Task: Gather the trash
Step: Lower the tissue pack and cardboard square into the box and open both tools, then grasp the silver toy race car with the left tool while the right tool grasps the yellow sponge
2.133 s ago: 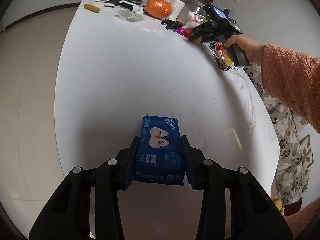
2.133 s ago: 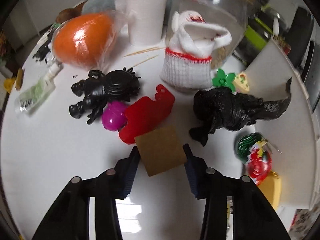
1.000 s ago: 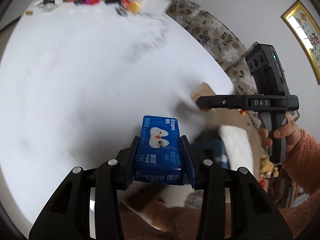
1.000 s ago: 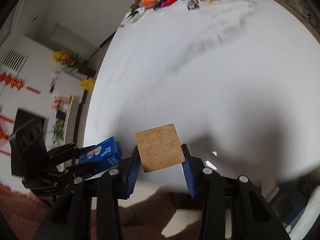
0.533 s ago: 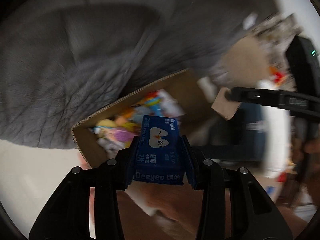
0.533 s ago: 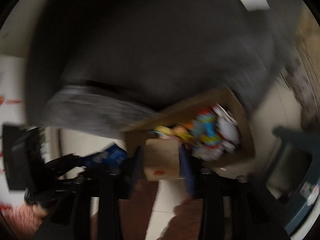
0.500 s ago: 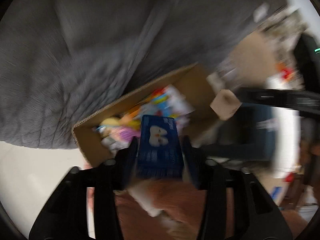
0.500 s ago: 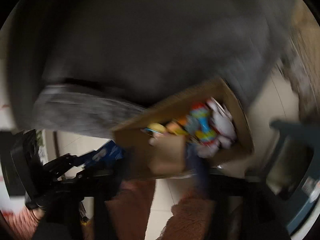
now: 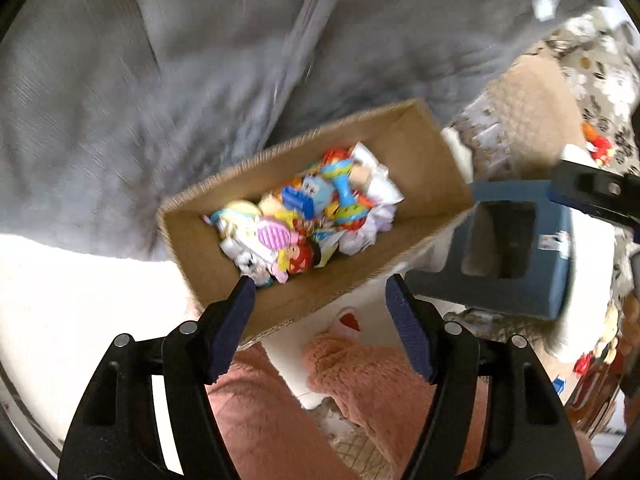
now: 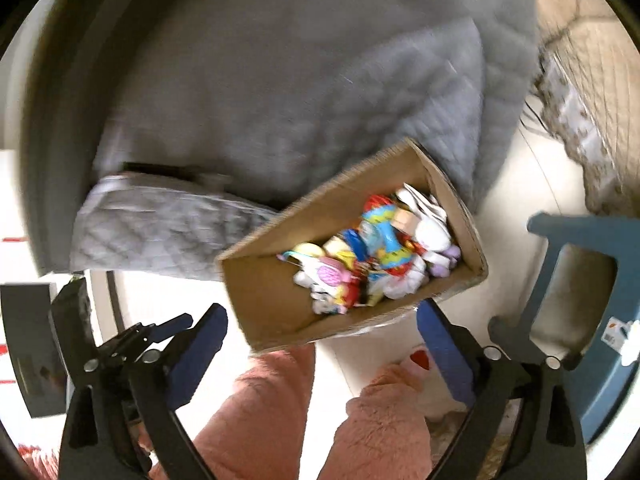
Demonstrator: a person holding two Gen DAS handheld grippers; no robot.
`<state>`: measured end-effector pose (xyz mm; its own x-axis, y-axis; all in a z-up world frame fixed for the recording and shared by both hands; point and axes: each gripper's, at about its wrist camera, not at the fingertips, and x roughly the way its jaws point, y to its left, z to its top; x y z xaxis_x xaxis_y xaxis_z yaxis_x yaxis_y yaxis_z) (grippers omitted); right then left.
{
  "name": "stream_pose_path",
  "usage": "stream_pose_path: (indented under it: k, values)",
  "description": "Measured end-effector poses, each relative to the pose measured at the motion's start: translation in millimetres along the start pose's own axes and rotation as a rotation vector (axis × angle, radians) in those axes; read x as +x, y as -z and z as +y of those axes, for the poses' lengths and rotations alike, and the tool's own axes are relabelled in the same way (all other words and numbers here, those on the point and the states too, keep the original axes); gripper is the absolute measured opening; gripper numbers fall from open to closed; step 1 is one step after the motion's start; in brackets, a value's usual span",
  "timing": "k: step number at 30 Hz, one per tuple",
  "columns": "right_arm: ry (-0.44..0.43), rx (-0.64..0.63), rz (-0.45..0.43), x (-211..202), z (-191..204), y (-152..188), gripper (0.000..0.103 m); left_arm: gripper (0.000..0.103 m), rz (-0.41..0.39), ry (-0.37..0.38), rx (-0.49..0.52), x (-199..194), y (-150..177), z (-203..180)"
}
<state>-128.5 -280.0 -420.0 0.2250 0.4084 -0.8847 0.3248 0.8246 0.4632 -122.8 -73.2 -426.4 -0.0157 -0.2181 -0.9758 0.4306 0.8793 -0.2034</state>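
Both tongs are hanging over a cardboard box (image 9: 416, 160) that is sitting on the pale floor (image 9: 72, 300), pointing steeply down into it. The left tongs (image 9: 320, 300) are standing wide, their jaws having just been opening, and nothing is lying between the blue pads. The right tongs (image 10: 320, 328) are spread wider still, their jaws also having just been opening, and they too are carrying nothing.

The box is lying at a slant, its open top facing the cameras. Inside it a heap of trash (image 9: 304, 216) is piling toward the far right end: bright plastic toys, a pink ridged piece, crumpled white paper and a small tan block (image 10: 404, 218) near the far end. A blue tissue pack cannot be picked out in the heap.

Beyond the box a grey quilted cover (image 9: 160, 60) is filling the far side of both views. To the right a blue plastic stool (image 9: 516, 240) is standing just beside the box. At the near edge the person's legs in fuzzy pink trousers (image 10: 264, 408) are showing below the tongs. In the right wrist view the left tongs are appearing at the near left, beside the box.
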Motion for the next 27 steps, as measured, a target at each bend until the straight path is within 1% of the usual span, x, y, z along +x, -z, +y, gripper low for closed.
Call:
stream_pose_path:
  k: [2,5,7,8,9,10,11,12,13,14,16,17,18,19,20,21,22,23,25,26,27]
  values:
    - [-0.016,-0.037,-0.036,-26.4,20.5,-0.7,0.097,0.078,-0.044,0.013,0.028,-40.3,-2.6,-9.8]
    - [-0.059,-0.103,-0.095,-66.6,53.2,-2.2,0.097,0.079,-0.165,0.014,0.105,-121.6,-12.1,-23.5]
    - [-0.085,-0.133,-0.144,-94.5,72.4,-5.4,0.097,0.08,-0.231,0.013,0.133,-161.4,-23.4,-27.3]
    - [-0.09,-0.141,-0.177,-108.3,79.4,-7.9,0.097,0.08,-0.28,0.032,0.148,-187.8,-33.0,-25.9]
    - [-0.089,-0.142,-0.211,-120.6,85.0,-9.9,0.097,0.081,-0.316,0.05,0.156,-204.8,-42.7,-23.5]
    - [-0.087,-0.134,-0.247,-134.1,89.9,-13.2,0.097,0.087,-0.355,0.054,0.161,-222.3,-57.4,-18.5]
    - [-0.091,-0.124,-0.271,-143.9,93.2,-16.6,0.097,0.089,-0.383,0.044,0.157,-232.3,-72.3,-14.1]
    - [-0.096,-0.113,-0.288,-150.8,96.0,-19.9,0.098,0.089,-0.43,0.018,0.157,-244.3,-96.7,-6.2]
    - [-0.099,-0.1,-0.308,-157.5,99.9,-23.8,0.097,0.089,-0.454,-0.011,0.153,-249.6,-118.5,1.0]
    - [-0.096,-0.088,-0.33,-161.9,104.2,-27.3,0.097,0.089,-0.464,-0.04,0.144,-251.6,-142.7,9.3]
    - [-0.077,-0.062,-0.358,-163.5,112.3,-32.5,0.097,0.089,-0.489,-0.066,0.123,-250.8,-208.0,29.7]
    - [-0.072,-0.047,-0.365,-162.9,116.5,-35.0,0.098,0.089,-0.505,-0.091,0.116,-247.9,-241.5,39.5]
    - [-0.062,-0.028,-0.368,-160.4,121.3,-37.5,0.097,0.089,-0.511,-0.11,0.11,-247.1,-267.9,46.1]
    - [-0.047,0.003,-0.363,-154.6,126.0,-41.0,0.097,0.089,-0.508,-0.126,0.103,-241.5,-300.3,54.0]
    - [-0.03,0.038,-0.353,-150.8,131.3,-43.4,0.097,0.089,-0.507,-0.127,0.098,-235.1,-333.8,60.8]
    - [-0.027,0.055,-0.351,-148.7,134.8,-44.4,0.097,0.089,-0.508,-0.13,0.104,-231.4,-358.4,67.1]
    - [-0.019,0.081,-0.346,-145.3,141.3,-45.7,0.097,0.089,-0.498,-0.138,0.111,-225.4,-391.1,72.0]
    - [-0.005,0.104,-0.341,-143.3,147.6,-45.9,0.097,0.089,-0.49,-0.141,0.118,-224.6,-407.8,76.1]
    - [0.01,0.159,-0.344,-139.5,158.6,-42.8,0.097,0.089,-0.459,-0.173,0.124,-209.7,-461.7,75.9]
    - [0.011,0.184,-0.352,-139.1,163.5,-40.8,0.097,0.089,-0.44,-0.206,0.124,-198.4,-489.7,76.1]
    - [0.013,0.216,-0.365,-141.0,170.6,-37.6,0.097,0.089,-0.43,-0.221,0.125,-194.4,-506.1,76.2]
